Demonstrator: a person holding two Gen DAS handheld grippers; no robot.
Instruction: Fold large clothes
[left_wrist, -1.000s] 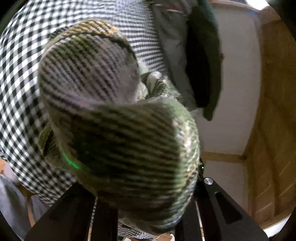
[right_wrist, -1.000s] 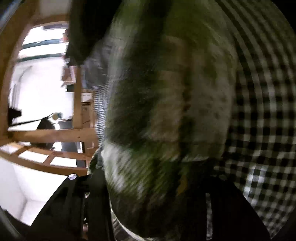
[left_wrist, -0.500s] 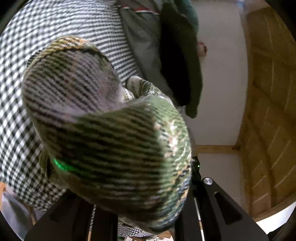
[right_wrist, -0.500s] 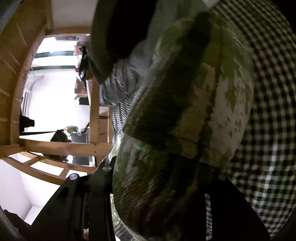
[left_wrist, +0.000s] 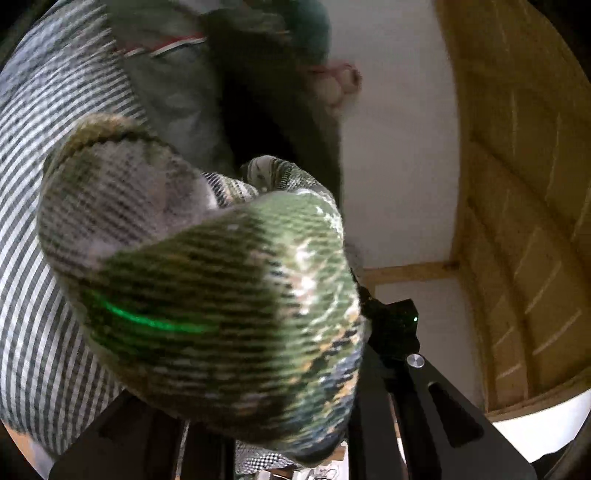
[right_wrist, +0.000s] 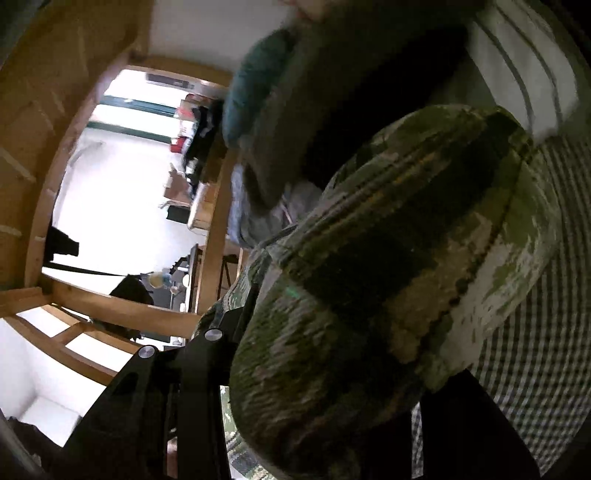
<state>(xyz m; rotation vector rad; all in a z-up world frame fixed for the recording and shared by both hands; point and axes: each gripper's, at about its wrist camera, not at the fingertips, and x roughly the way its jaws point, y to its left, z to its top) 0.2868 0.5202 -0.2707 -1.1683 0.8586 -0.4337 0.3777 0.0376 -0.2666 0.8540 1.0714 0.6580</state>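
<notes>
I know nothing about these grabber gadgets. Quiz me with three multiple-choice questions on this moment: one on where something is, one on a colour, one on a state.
1. Where is the checked cloth in the left wrist view?
A. left of the garment
B. right of the garment
C. nowhere

2. What colour is the held garment, mainly?
A. red
B. green camouflage
C. plain white

3. What is the right gripper doing?
A. hanging open and bare
B. shut on the garment
C. holding a cup

Answers:
1 A: checked cloth fills the left side behind the garment.
2 B: green, tan and dark patches show.
3 B: fabric bunches between the fingers of the right gripper; the left gripper likewise.
</notes>
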